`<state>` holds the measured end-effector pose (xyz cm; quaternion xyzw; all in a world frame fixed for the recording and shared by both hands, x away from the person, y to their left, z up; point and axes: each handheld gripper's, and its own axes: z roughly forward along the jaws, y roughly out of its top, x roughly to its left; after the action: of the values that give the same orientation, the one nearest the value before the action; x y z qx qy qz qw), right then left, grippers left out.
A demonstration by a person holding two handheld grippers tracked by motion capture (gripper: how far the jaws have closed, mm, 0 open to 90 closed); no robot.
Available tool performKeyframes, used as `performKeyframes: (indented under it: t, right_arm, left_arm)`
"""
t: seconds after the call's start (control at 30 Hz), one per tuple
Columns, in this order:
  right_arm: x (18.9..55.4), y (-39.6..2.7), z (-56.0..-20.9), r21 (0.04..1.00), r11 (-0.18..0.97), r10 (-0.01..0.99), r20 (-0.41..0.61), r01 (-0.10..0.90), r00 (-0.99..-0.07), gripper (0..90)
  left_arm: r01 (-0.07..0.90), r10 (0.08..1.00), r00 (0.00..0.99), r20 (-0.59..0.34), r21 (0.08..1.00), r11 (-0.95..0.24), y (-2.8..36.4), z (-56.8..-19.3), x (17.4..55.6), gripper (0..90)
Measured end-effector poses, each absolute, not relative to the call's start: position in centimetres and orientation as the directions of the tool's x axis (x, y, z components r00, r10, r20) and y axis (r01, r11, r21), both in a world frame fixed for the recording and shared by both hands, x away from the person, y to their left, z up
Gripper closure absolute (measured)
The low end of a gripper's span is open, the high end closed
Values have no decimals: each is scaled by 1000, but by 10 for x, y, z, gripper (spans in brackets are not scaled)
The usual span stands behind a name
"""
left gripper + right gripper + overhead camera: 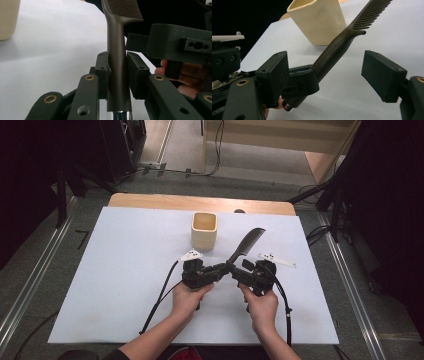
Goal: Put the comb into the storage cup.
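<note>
The left gripper (117,75) has its two matte black, blocky pads (103,72) pressed against either side of the comb (117,62), clamping its smooth, dark brown, rounded handle. Below the pads the handle ends in a short bright chrome tip. Above them it widens into a flat spine carrying a row of fine, close-set teeth.

In the right gripper view, the right gripper (329,75) stands with its jaws wide apart, the ribless rectangular pads (383,75) well clear of the comb (342,47) that slants between and beyond them. The left gripper's jaw wraps the handle low in that view.

From the high view, the left gripper (223,268) and right gripper (240,268) meet nose to nose above the middle of the table (125,285), each held in a bare hand, black cables trailing back toward the person. The comb (246,245) rises tilted from between them, teeth end up and away.

Just beyond stands a cream cup (204,231), squarish with rounded corners and a smooth matte wall, upright and open at the top, close to the comb without touching it. The table is covered with a plain white sheet, with a strip of pale wood showing at the far edge.
</note>
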<state>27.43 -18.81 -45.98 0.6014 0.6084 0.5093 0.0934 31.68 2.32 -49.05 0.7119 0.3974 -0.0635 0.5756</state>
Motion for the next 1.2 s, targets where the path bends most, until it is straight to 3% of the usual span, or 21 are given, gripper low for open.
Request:
performKeyframes:
  t: [0.83, 1.2]
  right_arm:
    - [291, -188, -460, 682, -346, 828, 545, 645, -132, 276]
    - [295, -183, -463, 655, -376, 819, 566, 655, -96, 353]
  left_arm:
    - [635, 468, 653, -595, 767, 89, 6, -504, 309, 734]
    - [646, 447, 645, -620, 755, 116, 7, -504, 310, 734]
